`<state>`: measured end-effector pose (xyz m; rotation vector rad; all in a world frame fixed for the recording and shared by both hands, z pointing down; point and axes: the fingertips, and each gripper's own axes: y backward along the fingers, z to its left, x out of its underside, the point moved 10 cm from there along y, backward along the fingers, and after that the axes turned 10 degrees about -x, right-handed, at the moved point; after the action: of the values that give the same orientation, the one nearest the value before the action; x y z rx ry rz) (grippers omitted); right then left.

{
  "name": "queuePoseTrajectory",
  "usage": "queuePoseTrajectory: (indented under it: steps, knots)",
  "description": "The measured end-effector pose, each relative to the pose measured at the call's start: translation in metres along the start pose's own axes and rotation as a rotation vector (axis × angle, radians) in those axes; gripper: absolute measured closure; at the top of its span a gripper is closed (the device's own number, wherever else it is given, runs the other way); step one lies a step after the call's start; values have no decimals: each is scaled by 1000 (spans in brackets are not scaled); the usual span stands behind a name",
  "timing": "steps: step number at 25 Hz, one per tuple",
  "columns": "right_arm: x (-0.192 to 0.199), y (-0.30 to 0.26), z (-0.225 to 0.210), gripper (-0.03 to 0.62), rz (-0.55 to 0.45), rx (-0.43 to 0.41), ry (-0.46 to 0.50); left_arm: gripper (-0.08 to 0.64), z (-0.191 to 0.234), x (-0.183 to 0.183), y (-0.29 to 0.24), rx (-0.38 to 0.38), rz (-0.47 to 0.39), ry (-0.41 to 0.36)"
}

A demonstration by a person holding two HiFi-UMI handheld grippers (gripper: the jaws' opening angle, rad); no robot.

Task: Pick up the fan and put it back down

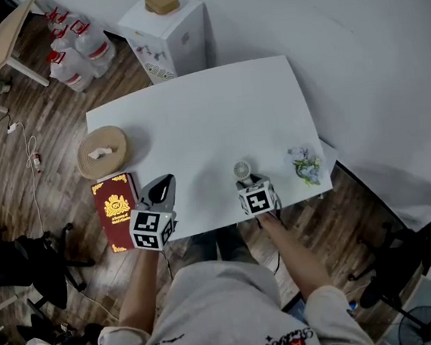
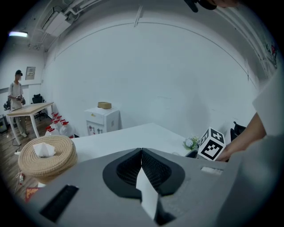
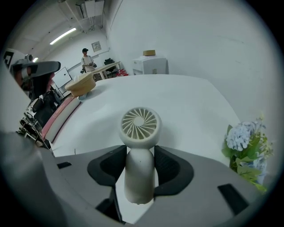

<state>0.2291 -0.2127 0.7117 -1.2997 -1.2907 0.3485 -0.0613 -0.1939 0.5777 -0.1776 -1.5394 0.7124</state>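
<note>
A small white handheld fan [image 3: 140, 125] stands upright with its round grille facing the camera in the right gripper view. My right gripper [image 3: 140, 166] is shut on its handle, one dark pad against each side. In the head view the fan [image 1: 241, 170] pokes out just beyond the right gripper [image 1: 249, 183] over the near edge of the white table [image 1: 209, 115]. I cannot tell whether the fan's base touches the tabletop. My left gripper [image 1: 160, 187] hovers at the near left of the table. Its jaws meet at the tips [image 2: 141, 153] with nothing between them.
A woven basket [image 1: 101, 151] holding a tissue sits at the table's left edge, with a red book [image 1: 117, 209] just in front of it. A small bunch of flowers [image 1: 306, 164] lies at the right edge. A white cabinet [image 1: 164, 35] and water bottles [image 1: 76, 48] stand beyond the table.
</note>
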Motion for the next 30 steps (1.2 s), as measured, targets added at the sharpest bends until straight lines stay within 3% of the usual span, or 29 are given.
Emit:
queuePoseTrajectory:
  steps: [13,20,24,30]
  knots:
    - [7,-23,7,393,43,-2,19,555,8,9,5,-17,9,20]
    - [2,-8,6,333,-27,-41,-6,555,6,5,7,-9,-3,11]
    - [0,15,-4,338,-96,-80,-54,555,2,-1,7,5,-13,3]
    - [-18,73,-12,568,-358,-11,25,555,-5,-16,5,31,-46,-21]
